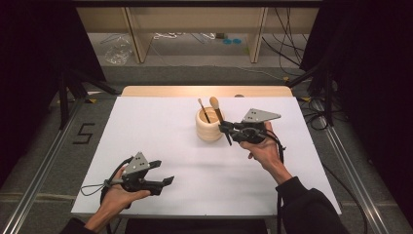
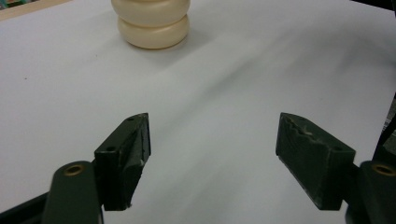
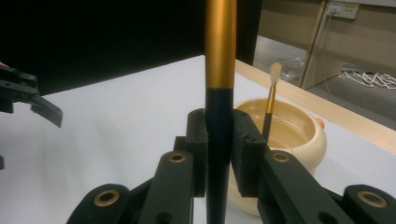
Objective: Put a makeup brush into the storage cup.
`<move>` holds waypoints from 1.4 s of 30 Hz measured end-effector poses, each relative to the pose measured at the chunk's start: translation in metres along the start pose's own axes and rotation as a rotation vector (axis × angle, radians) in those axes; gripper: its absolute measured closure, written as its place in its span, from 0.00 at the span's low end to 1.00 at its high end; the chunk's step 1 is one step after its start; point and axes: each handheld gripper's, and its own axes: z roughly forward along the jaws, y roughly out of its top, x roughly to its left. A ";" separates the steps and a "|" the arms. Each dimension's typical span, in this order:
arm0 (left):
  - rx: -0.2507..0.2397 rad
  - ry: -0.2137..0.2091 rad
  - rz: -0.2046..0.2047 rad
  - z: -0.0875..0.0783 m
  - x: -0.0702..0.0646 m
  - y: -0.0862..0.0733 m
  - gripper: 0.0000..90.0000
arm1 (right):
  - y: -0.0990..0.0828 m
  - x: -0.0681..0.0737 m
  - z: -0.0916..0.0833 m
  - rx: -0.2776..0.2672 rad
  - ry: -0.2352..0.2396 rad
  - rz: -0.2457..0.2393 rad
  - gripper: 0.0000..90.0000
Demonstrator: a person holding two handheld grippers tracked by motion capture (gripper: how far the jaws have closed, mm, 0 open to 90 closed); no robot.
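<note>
- The right tongs (image 3: 219, 140) clamp a brush (image 3: 219, 60) by its dark handle, gold ferrule above; the high view adds its tuft up beside the cup (image 1: 209, 127), handle slanting down-right.
- A thinner brush (image 3: 271, 100) stands in the cup.
- The left tongs (image 2: 215, 144) gape wide and empty over the worktop (image 2: 224, 88).

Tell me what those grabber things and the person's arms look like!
Both tongs, left and right, are black, each topped by a grey three-cornered plate. The jaws have ridged black pads and brass-ringed holes. A black cable trails from each. The person wears dark sleeves.
</note>
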 end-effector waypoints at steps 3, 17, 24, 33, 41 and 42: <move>-0.013 0.012 -0.005 -0.005 0.000 -0.002 0.29 | 0.004 -0.003 0.001 -0.005 -0.016 0.000 0.88; -0.042 0.039 -0.027 -0.018 -0.006 -0.012 0.28 | 0.026 -0.017 0.012 -0.054 -0.036 0.024 0.88; -0.038 0.043 -0.019 -0.017 -0.006 -0.012 0.26 | 0.034 -0.026 0.016 -0.070 -0.055 0.035 0.88; -0.045 0.035 -0.023 -0.017 -0.006 -0.012 0.26 | 0.040 -0.036 0.023 -0.083 -0.071 0.049 0.88; -0.045 0.033 -0.010 -0.016 -0.007 -0.011 0.26 | 0.042 -0.040 0.029 -0.088 -0.079 0.052 0.88; -0.044 0.033 0.002 -0.017 -0.006 -0.011 0.26 | 0.042 -0.041 0.030 -0.091 -0.081 0.057 0.88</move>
